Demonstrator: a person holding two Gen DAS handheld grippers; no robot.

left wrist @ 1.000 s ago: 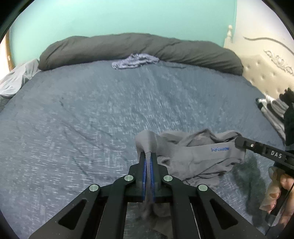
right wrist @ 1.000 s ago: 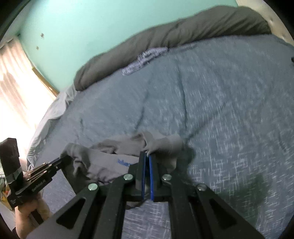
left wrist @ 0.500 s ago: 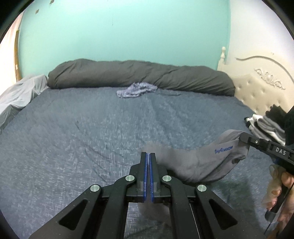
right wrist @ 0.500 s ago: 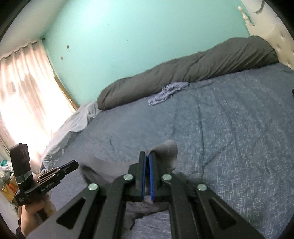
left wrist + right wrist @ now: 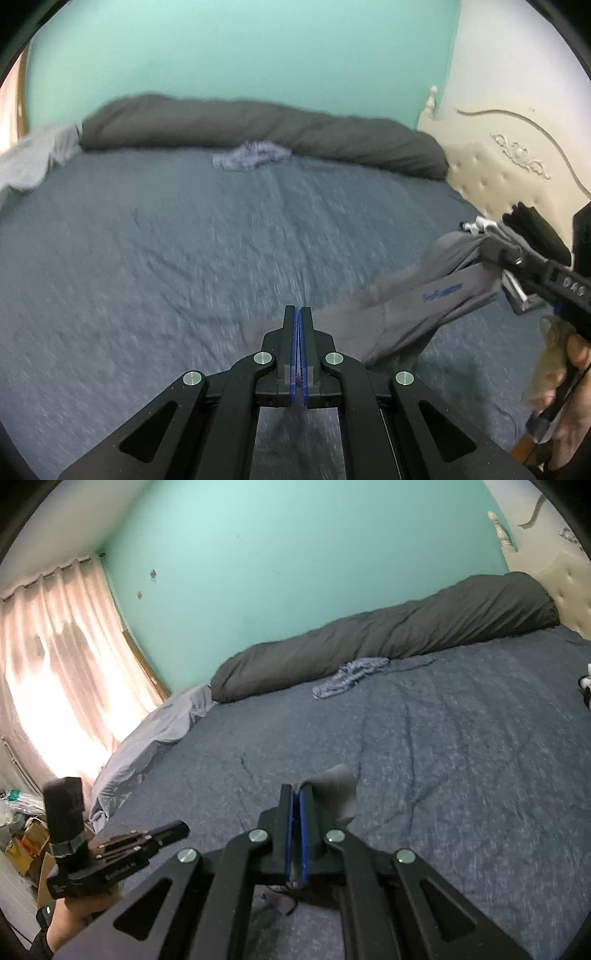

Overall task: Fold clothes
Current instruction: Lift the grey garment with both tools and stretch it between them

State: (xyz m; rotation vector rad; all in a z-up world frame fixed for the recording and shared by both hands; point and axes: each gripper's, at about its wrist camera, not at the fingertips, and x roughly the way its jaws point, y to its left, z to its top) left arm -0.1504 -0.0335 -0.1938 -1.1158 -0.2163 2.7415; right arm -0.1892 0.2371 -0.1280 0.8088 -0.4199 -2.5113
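- My left tongs (image 5: 299,314) are clenched, blue pads pressed together, pinching one end of the grey garment (image 5: 417,306).
- From that pinch the garment stretches up and to the right, lifted off the bed (image 5: 166,251), to my right tongs (image 5: 491,251), which show in the left view gripping its other end.
- In the right view my right tongs (image 5: 295,797) are clenched on a grey corner of the cloth (image 5: 332,782); the corner sticks up just past the tips, and a bit more fabric hangs below them.
- A small blue logo (image 5: 441,293) shows on the stretched part, close to the right-hand end.
- The garment sags in the middle, its lower fold hanging near the blue bedcover; I cannot tell whether it touches.
- In the right view my left tongs (image 5: 173,830) sit low at the left; from there I cannot see the cloth in them.
- A long dark grey rolled duvet (image 5: 258,125) lies along the far side of the bed against the teal wall (image 5: 240,48).
- A small crumpled bluish cloth (image 5: 251,157) rests just in front of the duvet, well apart from my garment.
- A cream padded headboard (image 5: 509,173) stands at the right, with a pile of dark and light clothes (image 5: 532,229) beside it, behind my right tongs.
- A pale sheet (image 5: 147,742) bunches at the bed's left edge, near the bright curtain (image 5: 55,657).
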